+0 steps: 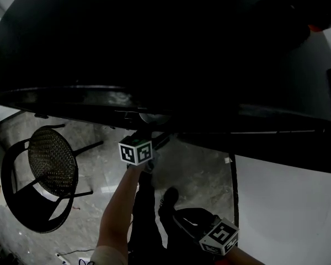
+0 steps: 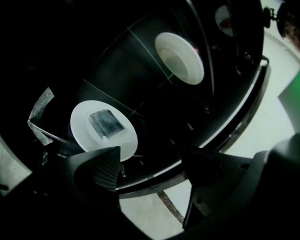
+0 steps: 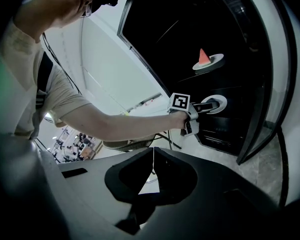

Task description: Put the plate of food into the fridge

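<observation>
Hovering at the black fridge [image 3: 230, 59], the left gripper [image 2: 150, 159] gapes empty before the round white food plate [image 2: 126, 135] inside it; the right gripper [image 3: 152, 156] hangs outside, jaws together.

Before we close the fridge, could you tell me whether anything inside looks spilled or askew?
Nothing stands out: the plate lies flat with the food centred on it, the bowl is upright, and nothing looks spilled.

Head view — fridge [image 1: 154, 48] interior seemingly too dark.
</observation>
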Motion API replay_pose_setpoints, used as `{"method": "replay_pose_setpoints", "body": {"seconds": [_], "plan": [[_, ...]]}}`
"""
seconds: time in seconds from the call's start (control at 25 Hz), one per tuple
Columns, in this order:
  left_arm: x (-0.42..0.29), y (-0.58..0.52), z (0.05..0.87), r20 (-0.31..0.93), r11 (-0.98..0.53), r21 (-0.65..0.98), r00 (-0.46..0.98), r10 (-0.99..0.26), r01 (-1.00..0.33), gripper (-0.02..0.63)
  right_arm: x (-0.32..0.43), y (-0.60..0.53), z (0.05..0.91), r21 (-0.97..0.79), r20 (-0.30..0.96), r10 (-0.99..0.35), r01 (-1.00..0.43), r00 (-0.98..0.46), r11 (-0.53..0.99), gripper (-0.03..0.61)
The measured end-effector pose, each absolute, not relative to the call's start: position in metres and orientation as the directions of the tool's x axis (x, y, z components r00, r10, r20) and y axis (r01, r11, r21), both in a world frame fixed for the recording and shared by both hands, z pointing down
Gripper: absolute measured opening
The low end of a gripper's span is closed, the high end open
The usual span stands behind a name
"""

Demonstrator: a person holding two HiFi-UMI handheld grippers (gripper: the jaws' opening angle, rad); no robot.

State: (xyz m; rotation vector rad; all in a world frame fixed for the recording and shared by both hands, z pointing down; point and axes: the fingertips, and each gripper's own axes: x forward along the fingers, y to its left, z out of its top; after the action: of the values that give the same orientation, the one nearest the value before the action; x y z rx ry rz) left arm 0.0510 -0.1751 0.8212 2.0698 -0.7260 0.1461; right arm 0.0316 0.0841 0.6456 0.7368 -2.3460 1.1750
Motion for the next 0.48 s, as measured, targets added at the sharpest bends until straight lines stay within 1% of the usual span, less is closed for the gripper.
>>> {"method": "replay_pose_setpoints", "body": {"seconds": [0.08, 0.2, 0.32, 0.48], "plan": [[0.052, -0.161, 0.822, 0.374, -0.431, 0.721, 0.828, -0.417, -0.543, 0.359, 0.032, 0.085, 0.646, -0.605, 0.568, -0.273, -0.619, -0.776, 0.501, 0.021], [0.053, -0.152, 0.836, 0.401, -0.41, 0.727, 0.825, -0.399, -0.551, 0.359, 0.031, 0.085, 0.647, -0.607, 0.566, -0.273, -0.618, -0.778, 0.5, 0.021], [0.054, -0.163, 0.844, 0.404, -0.384, 0.736, 0.817, -0.412, -0.558, 0.359, 0.031, 0.083, 0.647, -0.608, 0.564, -0.281, -0.621, -0.776, 0.496, 0.021], [0.059, -0.177, 0.842, 0.404, -0.392, 0.727, 0.813, -0.418, -0.563, 0.359, 0.035, 0.085, 0.65, -0.606, 0.576, -0.278, -0.63, -0.769, 0.486, 0.021]]}}
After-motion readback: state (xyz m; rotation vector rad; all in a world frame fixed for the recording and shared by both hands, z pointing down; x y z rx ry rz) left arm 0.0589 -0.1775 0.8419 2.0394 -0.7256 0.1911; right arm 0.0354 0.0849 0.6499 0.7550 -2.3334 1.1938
